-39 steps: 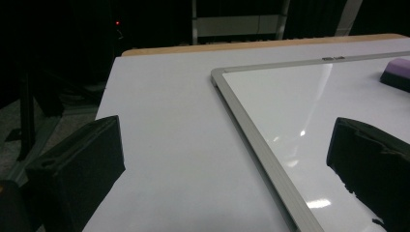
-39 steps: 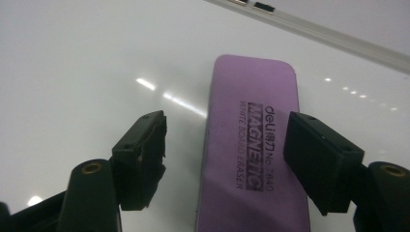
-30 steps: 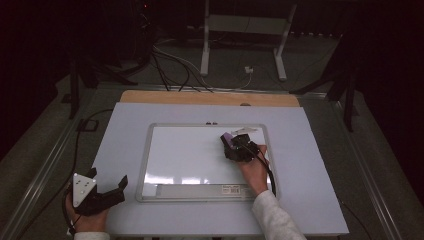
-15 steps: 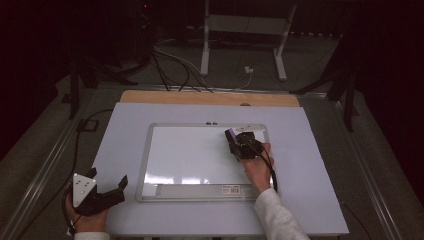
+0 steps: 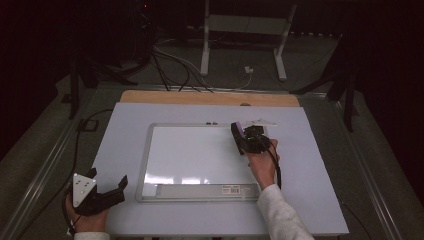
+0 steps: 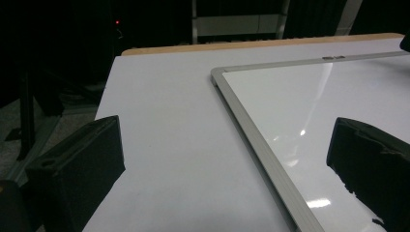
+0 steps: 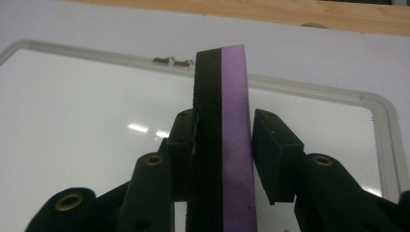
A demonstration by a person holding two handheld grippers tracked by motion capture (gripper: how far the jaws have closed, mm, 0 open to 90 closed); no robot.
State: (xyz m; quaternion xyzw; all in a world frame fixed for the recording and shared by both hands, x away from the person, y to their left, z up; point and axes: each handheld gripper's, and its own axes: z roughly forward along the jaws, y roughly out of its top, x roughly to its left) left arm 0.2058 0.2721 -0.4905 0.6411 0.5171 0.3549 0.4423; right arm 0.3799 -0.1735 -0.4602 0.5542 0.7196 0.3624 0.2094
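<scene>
The eraser is black felt on one face and purple on the other. The whiteboard is glossy white in a silver-grey frame. The table is pale lavender-white, with a light wood strip at its 12 o'clock edge. Both grippers' fingers are matt black.

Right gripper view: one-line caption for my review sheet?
Right gripper clamps a purple-and-black eraser on edge above the whiteboard.

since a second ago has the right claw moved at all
Yes. In the high view the right claw, shut on the purple and black eraser block, has shifted slightly toward the silver-framed whiteboard's far right corner.
</scene>
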